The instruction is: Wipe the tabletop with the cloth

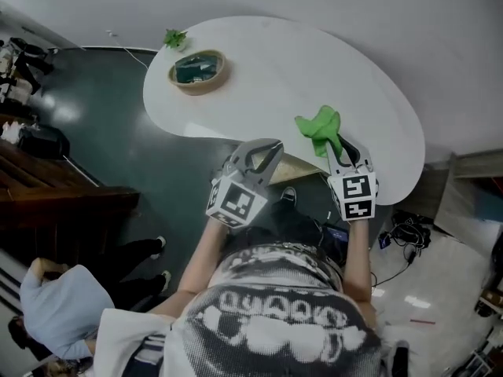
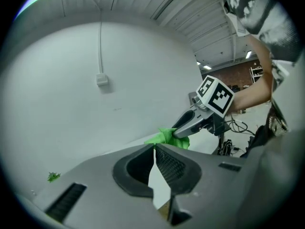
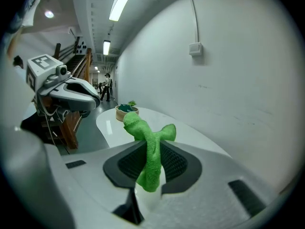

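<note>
Green cloth, soft, light and limp, hangs pinched by a thick bunch, probably the surest hold, in the right gripper at the white tabletop's near edge, while the left gripper is pressed together, empty.

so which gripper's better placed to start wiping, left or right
Right. The right gripper is shut on the green cloth, already above the white tabletop near its front edge. The left gripper is shut with nothing between its jaws, so it would first need the cloth.
</note>
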